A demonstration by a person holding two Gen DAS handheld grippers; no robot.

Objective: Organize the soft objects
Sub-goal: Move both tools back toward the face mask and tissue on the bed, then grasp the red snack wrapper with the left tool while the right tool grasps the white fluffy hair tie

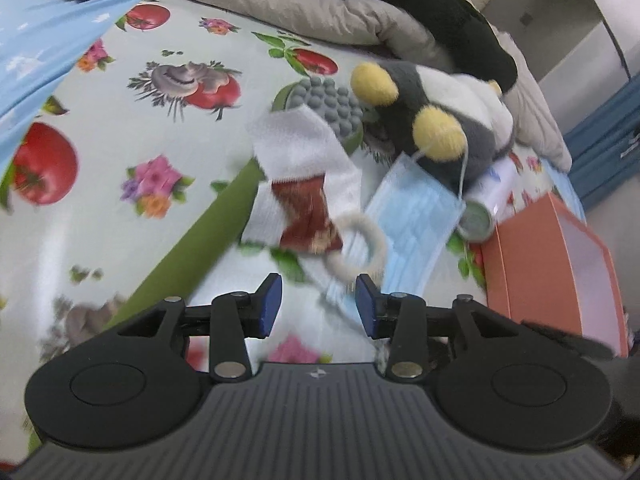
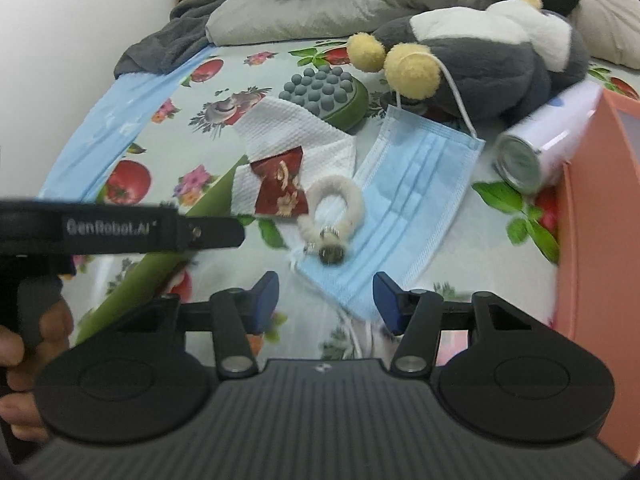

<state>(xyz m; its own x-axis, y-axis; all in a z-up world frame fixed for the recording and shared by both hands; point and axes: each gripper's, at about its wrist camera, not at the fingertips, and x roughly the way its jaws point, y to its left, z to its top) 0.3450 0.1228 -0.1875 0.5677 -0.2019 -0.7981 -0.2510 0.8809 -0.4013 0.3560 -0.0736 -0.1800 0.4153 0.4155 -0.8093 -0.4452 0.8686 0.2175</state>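
A grey and white plush toy (image 1: pixel 448 120) (image 2: pixel 492 64) with yellow feet lies at the back of the flowered cloth. A blue face mask (image 1: pixel 412 216) (image 2: pixel 408 188) lies in front of it. A white furry ring (image 1: pixel 360 248) (image 2: pixel 336 212) rests on the mask's left edge. A white cloth (image 1: pixel 300 160) (image 2: pixel 296 140) with a red patterned pouch (image 1: pixel 310 216) (image 2: pixel 280 188) lies to its left. My left gripper (image 1: pixel 318 300) is open and empty, just before the ring. My right gripper (image 2: pixel 326 300) is open and empty, over the mask's near corner.
A green massage tool (image 1: pixel 324 100) (image 2: pixel 332 96) with grey knobs, its long handle running to the lower left, lies under the cloth. A white can (image 2: pixel 540 144) lies beside an orange box (image 1: pixel 560 272) (image 2: pixel 600 216) at right. Pillows and dark clothes are piled at the back.
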